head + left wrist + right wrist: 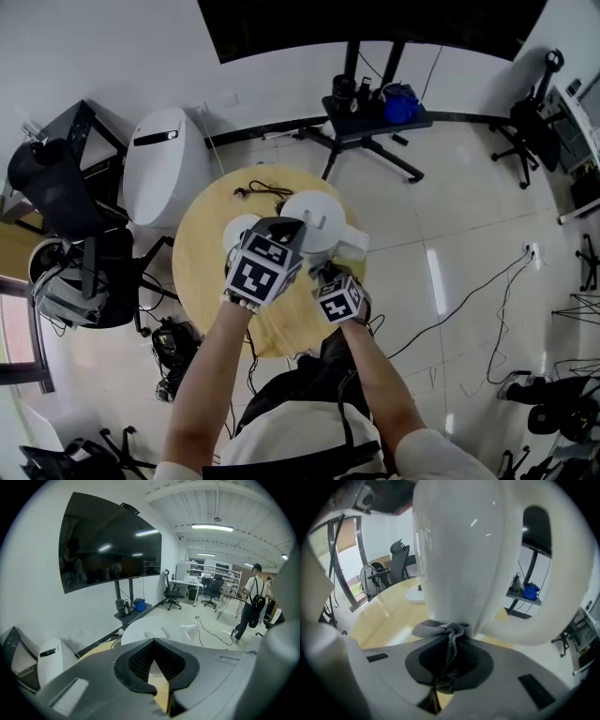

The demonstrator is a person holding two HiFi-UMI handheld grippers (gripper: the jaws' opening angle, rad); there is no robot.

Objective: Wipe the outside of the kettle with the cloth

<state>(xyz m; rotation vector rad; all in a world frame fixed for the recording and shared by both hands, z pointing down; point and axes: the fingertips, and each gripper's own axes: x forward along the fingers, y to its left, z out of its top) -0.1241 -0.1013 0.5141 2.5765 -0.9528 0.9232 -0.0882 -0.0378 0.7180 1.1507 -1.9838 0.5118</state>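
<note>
- The round wooden table (202,267) carries a white kettle base (240,228) on its left part, standing bare.
- The left gripper (153,640) is just right of the base. Its jaws are pressed together with nothing between them, and its tip is at the kettle's near-left edge, perhaps touching it.
- The white kettle (459,550) stands near the table's middle, with its handle (543,620) to the right.
- The right gripper (449,644), on the kettle's near side, is clamped on a bunched grey cloth (440,630), which presses against the kettle's lower wall.
</note>
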